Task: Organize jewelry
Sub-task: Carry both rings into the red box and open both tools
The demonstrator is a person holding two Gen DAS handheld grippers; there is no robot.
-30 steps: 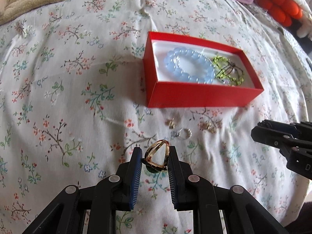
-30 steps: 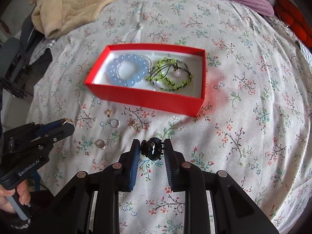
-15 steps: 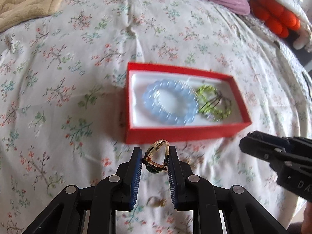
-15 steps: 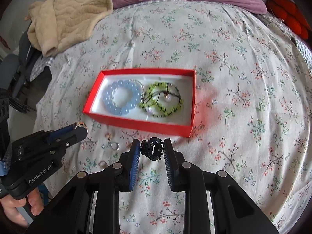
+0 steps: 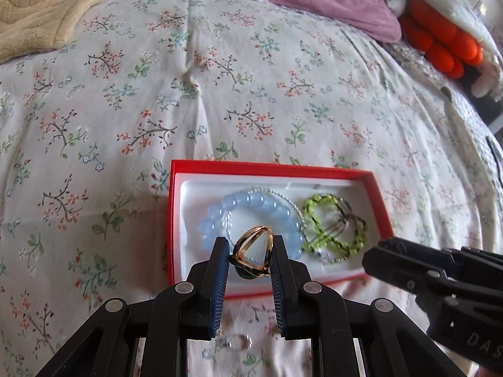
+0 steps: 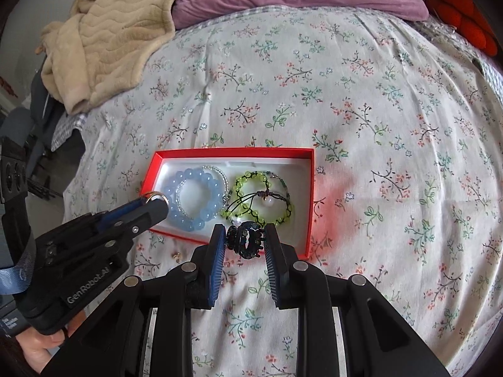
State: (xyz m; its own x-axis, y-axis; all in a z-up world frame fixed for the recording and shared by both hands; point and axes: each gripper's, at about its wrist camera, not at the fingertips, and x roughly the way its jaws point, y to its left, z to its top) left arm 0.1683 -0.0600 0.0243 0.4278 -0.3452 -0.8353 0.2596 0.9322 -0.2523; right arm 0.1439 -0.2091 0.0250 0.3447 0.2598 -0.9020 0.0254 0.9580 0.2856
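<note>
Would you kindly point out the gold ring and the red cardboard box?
gold ring [image 5: 256, 245]: left wrist view, its band.
red cardboard box [image 6: 309, 194]: right wrist view, its right wall.

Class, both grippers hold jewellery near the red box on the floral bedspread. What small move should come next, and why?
Probably ease both grippers a little further over the red cardboard box, then lower. The left gripper pinches a gold ring above the pale blue bead bracelet; the right gripper pinches a dark claw hair clip at the box's near wall, beside the green beaded bracelet.

Black left gripper [image 5: 250, 248] frame (silver screws), blue-faced ribbed jaws, white "GenRobot.AI" marking.
</note>
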